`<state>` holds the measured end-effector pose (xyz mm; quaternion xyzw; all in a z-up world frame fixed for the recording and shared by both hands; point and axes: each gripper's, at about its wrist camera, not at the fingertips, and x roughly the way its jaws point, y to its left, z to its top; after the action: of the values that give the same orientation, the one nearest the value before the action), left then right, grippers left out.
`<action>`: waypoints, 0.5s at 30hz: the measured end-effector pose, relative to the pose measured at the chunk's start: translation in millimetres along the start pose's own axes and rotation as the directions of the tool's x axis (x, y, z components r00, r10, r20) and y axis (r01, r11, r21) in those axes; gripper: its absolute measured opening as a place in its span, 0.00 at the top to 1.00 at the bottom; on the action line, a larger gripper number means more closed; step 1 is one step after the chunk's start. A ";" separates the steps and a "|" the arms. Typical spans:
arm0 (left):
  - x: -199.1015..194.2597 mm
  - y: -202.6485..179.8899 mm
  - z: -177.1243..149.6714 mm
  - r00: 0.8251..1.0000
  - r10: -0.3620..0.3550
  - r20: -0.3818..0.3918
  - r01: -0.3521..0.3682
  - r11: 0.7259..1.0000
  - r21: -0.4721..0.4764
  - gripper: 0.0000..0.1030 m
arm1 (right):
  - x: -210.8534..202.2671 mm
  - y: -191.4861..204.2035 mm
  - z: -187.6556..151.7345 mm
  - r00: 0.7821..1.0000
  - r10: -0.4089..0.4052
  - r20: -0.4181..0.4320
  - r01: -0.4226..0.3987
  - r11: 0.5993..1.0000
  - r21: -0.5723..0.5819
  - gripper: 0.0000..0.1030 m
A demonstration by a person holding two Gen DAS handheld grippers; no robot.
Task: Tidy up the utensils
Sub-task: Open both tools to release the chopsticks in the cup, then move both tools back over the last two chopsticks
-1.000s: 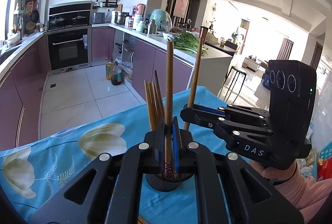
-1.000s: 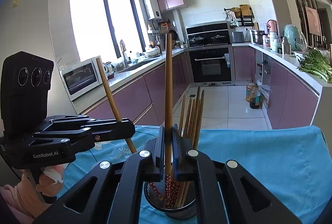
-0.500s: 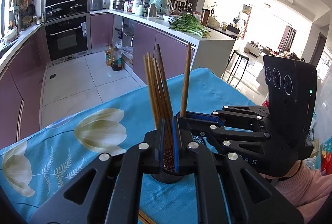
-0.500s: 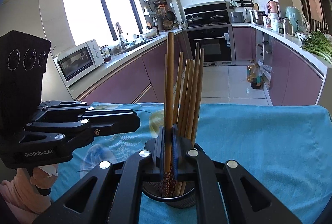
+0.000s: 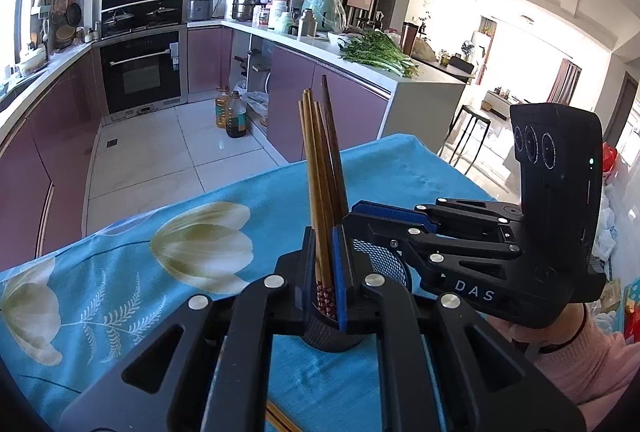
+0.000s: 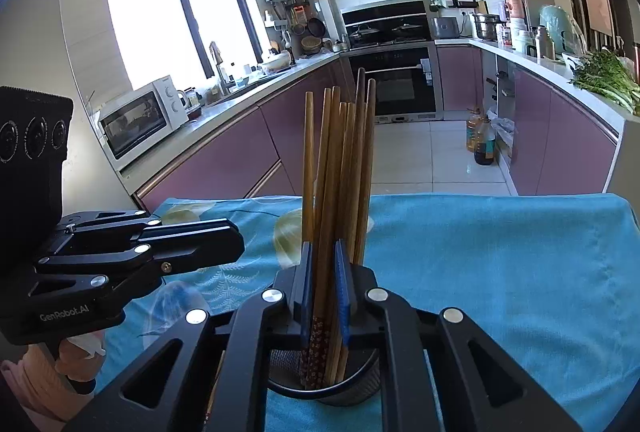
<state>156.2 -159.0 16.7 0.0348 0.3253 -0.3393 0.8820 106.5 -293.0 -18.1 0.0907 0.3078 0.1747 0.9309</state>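
Chopsticks (image 6: 340, 167) stand bunched in a black mesh holder (image 6: 360, 388) at lower centre, on the blue flowered cloth (image 6: 500, 272). The right gripper (image 6: 323, 296) has just been opening slightly (one chopstick between its pads). The left gripper (image 5: 320, 272) brackets another, barely parted.
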 end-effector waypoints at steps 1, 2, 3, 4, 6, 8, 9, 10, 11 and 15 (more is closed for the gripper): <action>-2.5 0.6 -1.9 1.000 0.003 0.008 -0.003 1.000 -0.003 0.88 | -1.9 0.5 -0.6 1.000 0.002 0.003 -0.002 1.000 0.000 0.88; -5.2 1.3 -3.7 1.000 0.010 0.016 -0.010 1.000 -0.007 0.87 | -4.6 1.2 -1.5 1.000 0.005 0.007 -0.005 1.000 -0.001 0.88; -8.6 2.0 -5.6 0.999 0.023 0.026 -0.022 1.000 -0.011 0.86 | -5.8 1.8 -1.6 1.000 0.009 0.009 -0.009 1.000 -0.001 0.87; -11.8 2.8 -7.5 0.999 0.032 0.036 -0.032 0.999 -0.012 0.83 | -9.3 3.3 -2.6 1.000 0.015 0.014 -0.015 1.000 -0.006 0.87; -20.6 4.2 -12.4 0.997 0.051 0.060 -0.050 0.999 -0.015 0.78 | -16.8 6.0 -4.2 0.999 0.032 0.024 -0.031 0.999 -0.017 0.85; -32.1 5.8 -18.7 0.993 0.073 0.088 -0.072 0.997 -0.016 0.70 | -27.4 12.5 -8.4 0.997 0.066 0.031 -0.064 0.997 -0.039 0.81; -37.1 7.1 -22.0 0.992 0.083 0.099 -0.082 0.996 -0.018 0.68 | -31.6 15.5 -9.7 0.996 0.080 0.034 -0.079 0.996 -0.047 0.81; -42.9 8.1 -26.3 0.989 0.093 0.111 -0.092 0.996 -0.020 0.65 | -36.3 19.5 -12.4 0.994 0.100 0.034 -0.097 0.993 -0.061 0.80; -48.0 9.5 -30.4 0.987 0.103 0.121 -0.101 0.995 -0.023 0.63 | -41.0 25.1 -16.5 0.992 0.122 0.031 -0.119 0.989 -0.083 0.77; -65.6 17.2 -51.4 0.980 0.139 0.140 -0.134 0.990 -0.046 0.53 | -43.1 44.1 -35.9 0.980 0.197 -0.029 -0.199 0.972 -0.125 0.67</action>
<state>102.1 -93.6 12.8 0.0167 0.2643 -0.2735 0.9247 40.6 -266.6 -11.1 0.0599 0.2933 0.2866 0.9101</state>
